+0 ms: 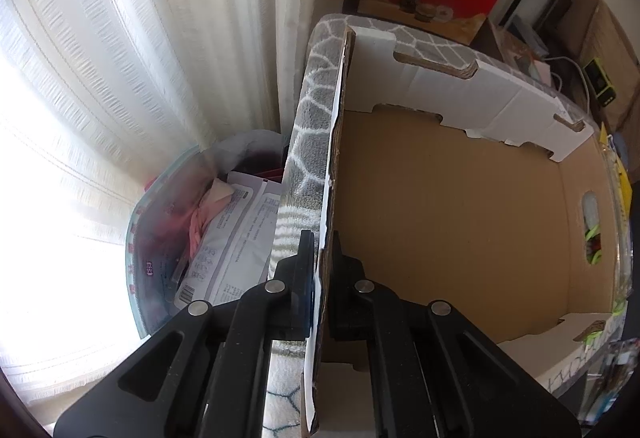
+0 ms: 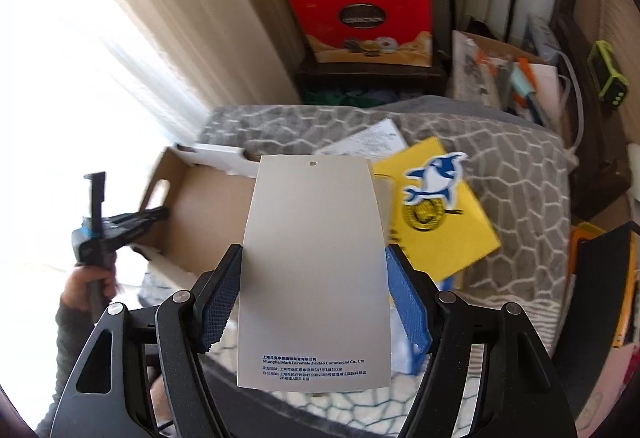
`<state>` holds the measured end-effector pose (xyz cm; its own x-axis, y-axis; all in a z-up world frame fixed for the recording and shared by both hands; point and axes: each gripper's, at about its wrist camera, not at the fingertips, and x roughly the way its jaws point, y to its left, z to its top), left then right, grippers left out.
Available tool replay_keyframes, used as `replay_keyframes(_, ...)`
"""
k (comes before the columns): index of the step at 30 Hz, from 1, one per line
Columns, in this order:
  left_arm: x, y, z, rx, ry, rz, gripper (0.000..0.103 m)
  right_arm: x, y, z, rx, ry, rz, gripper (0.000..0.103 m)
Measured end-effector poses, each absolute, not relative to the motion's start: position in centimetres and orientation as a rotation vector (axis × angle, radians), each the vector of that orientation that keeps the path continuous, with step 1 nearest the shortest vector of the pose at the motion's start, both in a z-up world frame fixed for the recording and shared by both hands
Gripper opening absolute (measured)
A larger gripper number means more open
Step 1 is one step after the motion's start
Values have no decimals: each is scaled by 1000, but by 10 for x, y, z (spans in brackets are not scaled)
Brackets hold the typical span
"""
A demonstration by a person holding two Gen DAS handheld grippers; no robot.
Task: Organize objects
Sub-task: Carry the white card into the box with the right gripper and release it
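1. A pale grey card [image 2: 316,270], flat and thin with a small punched hole near its far edge and printed lines at its near edge, is held between the pads of the right gripper [image 2: 316,294]. The jaws stand wide, one blue pad against each long edge.
2. The card is judged very light and fairly stiff, but it would bow or spring out if squeezed harder across its width. A pinch across the two faces near the printed end would be surer than this edge-to-edge hold.
3. Slip is the likely risk: the edges are thin and smooth, and only the ribbed pads give purchase.
4. Beyond the fingertips and to their left an open cardboard box [image 2: 208,206] is seen, empty as far as the view shows, and judged the probable place for the card.
5. The box's side wall [image 1: 326,238] is clamped by the left gripper [image 1: 324,250], jaws nearly shut, one finger outside and one inside. The wall is corrugated board: light, stiff enough to steady the box, easily creased if twisted.
6. Ahead of the right jaws, past the card, a yellow folder [image 2: 444,214] with a dolphin sticker lies on a grey patterned blanket [image 2: 512,174], with white papers [image 2: 368,140] partly under it.
7. Left of the left jaws, a clear zip bag [image 1: 180,238] of papers is seen beside the curtain [image 1: 120,58].
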<state>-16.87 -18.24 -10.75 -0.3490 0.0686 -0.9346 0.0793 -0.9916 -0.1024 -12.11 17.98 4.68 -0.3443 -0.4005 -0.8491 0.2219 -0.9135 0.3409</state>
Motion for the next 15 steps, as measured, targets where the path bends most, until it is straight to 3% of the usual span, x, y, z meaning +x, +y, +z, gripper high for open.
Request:
replay_keyframes(5,-168,-182,-108,1783,208,-2564,5,-130,152,51,1490,-294,-2204,72)
replay_keyframes(15,-170,-182,-109,1780,213,-2561,5,-151,72,11,1564,-183,-2205,72)
